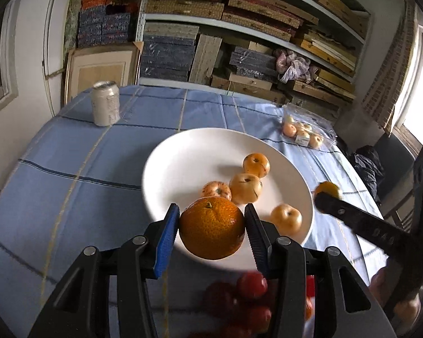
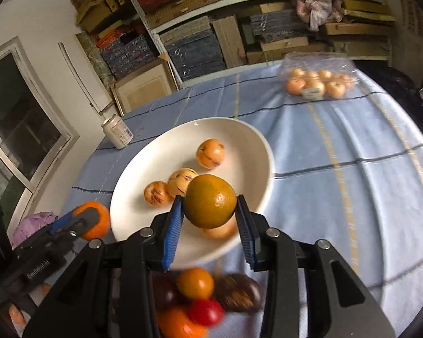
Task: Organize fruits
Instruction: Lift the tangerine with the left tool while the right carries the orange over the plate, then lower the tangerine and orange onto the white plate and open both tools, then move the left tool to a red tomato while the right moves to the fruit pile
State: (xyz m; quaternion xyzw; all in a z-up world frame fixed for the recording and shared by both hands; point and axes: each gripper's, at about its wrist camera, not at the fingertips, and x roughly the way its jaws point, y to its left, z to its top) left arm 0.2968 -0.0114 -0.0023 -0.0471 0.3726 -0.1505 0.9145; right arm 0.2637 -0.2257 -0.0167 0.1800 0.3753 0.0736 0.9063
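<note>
An orange [image 1: 211,228] is clamped between the fingers of the left gripper [image 1: 212,219] and is held above the near rim of a white plate [image 1: 183,152]. A greenish-orange fruit [image 2: 210,200] is gripped in the same way by the fingers of the right gripper [image 2: 210,211], also over the plate's near edge. Four small yellow-orange fruits [image 1: 245,187] are seen lying in the plate, three close together and one apart near the rim. Below the grippers, a blurred heap of red, orange and dark fruit [image 2: 203,298] is seen on the desk [image 1: 70,169], which is covered with a blue checked cloth. Farther back, a can [image 1: 105,103] is stood upright and a clear bag of small fruits [image 2: 317,83] is laid. Stacked boxes are held on shelves [image 1: 253,31] behind.
</note>
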